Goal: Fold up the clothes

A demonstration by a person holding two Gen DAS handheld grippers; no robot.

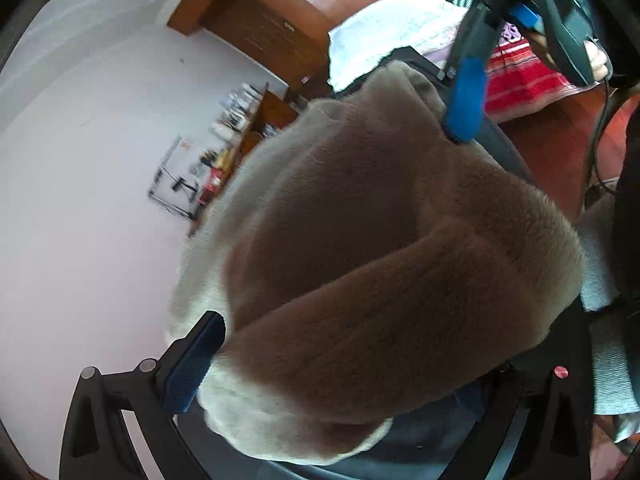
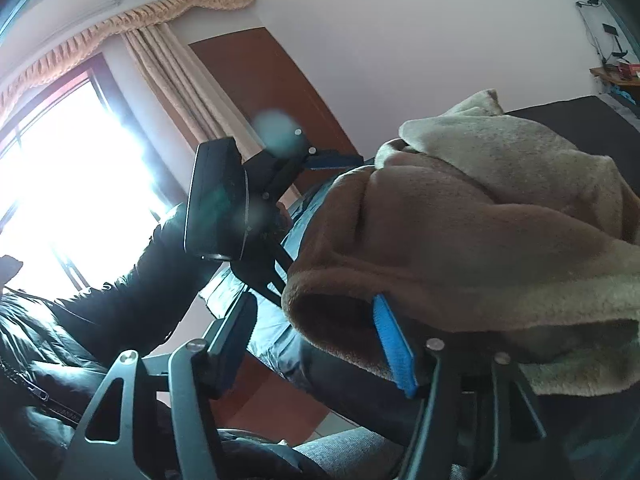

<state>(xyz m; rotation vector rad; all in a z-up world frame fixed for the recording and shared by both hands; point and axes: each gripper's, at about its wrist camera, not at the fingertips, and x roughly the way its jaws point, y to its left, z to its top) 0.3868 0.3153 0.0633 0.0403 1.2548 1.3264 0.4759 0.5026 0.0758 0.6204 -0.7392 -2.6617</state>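
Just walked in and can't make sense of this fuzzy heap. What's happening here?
A person in a black jacket is folding a fluffy brown and beige garment, with a hand-held gripper in each hand. The garment fills the space between the fingers of the left hand-held gripper; whether they clamp it is hidden. The right hand-held gripper is open at the garment's other end, with cloth draped over one finger, not pinched. The garment is bunched up, not neatly folded.

A brown fleece garment (image 1: 360, 272) fills the centre, the left gripper (image 1: 340, 364) seemingly clamped on its fold, the right gripper (image 1: 464, 96) at one o'clock.
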